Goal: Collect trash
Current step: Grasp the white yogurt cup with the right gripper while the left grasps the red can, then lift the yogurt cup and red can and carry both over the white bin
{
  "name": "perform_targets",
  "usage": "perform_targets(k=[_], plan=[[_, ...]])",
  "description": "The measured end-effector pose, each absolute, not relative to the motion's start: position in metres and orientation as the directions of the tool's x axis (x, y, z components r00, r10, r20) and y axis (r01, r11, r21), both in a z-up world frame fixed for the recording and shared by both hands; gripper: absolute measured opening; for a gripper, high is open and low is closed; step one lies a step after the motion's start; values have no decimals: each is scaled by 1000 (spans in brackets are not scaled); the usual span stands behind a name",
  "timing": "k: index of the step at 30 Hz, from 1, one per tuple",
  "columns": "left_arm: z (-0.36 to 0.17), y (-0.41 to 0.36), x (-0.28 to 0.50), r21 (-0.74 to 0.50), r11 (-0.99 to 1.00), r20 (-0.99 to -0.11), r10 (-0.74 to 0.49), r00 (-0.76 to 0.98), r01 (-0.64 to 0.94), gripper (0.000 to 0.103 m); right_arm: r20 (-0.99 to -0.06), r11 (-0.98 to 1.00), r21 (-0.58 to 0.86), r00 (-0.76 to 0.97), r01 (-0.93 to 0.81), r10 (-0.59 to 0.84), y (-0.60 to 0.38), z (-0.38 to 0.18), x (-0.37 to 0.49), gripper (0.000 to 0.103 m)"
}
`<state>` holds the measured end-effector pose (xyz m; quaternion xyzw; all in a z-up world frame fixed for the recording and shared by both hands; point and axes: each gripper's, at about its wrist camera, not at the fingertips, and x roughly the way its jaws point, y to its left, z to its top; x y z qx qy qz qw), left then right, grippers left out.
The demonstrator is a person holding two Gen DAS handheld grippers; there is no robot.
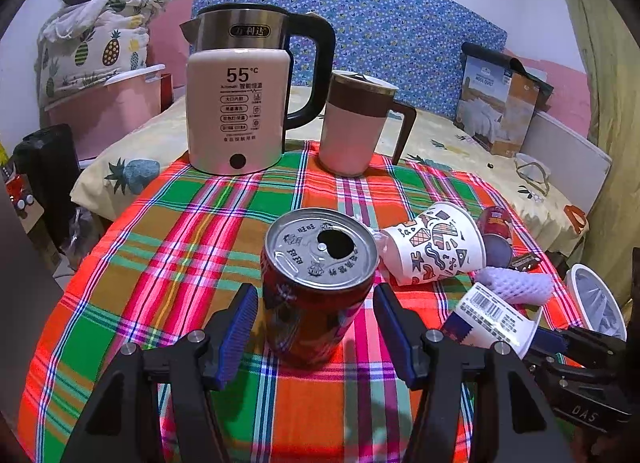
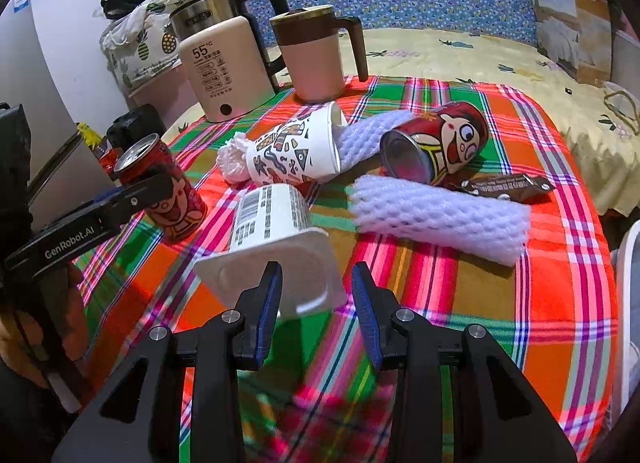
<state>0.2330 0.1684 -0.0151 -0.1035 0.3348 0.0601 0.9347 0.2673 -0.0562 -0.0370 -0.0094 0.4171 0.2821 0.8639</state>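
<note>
Kettle point(image 1: 238, 103) and mug point(image 1: 354, 125) stand behind the upright can point(image 1: 316, 283).

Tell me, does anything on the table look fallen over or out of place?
Yes. The second red can, the patterned paper cup and the white yogurt cup lie on their sides; one red can stands upright.

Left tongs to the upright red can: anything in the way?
Nothing visible. The upright red can already stands between the open left tongs, pads clear of its sides. The tipped yogurt cup lies off to the right, outside the approach.
</note>
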Motion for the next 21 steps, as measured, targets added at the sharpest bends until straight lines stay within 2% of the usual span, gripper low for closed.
perform_targets(k=[2, 3, 13, 21], plan=[[-18, 168, 235, -157, 970, -640, 44, 767, -187, 57, -728, 841, 229, 487, -491, 483, -58, -38, 268, 16], [-18, 168, 235, -153, 969, -643, 50, 764, -192, 55, -726, 841, 234, 488, -487, 484, -59, -38, 268, 13], [-15, 170, 224, -193, 958, -637, 43, 770, -214, 54, -691, 845, 255, 523, -470, 500, -75, -29, 261, 11], [-2, 148, 207, -194, 966, -619, 16, 785, -172, 54, -665, 854, 264, 556, -448, 498, -96, -20, 247, 10]])
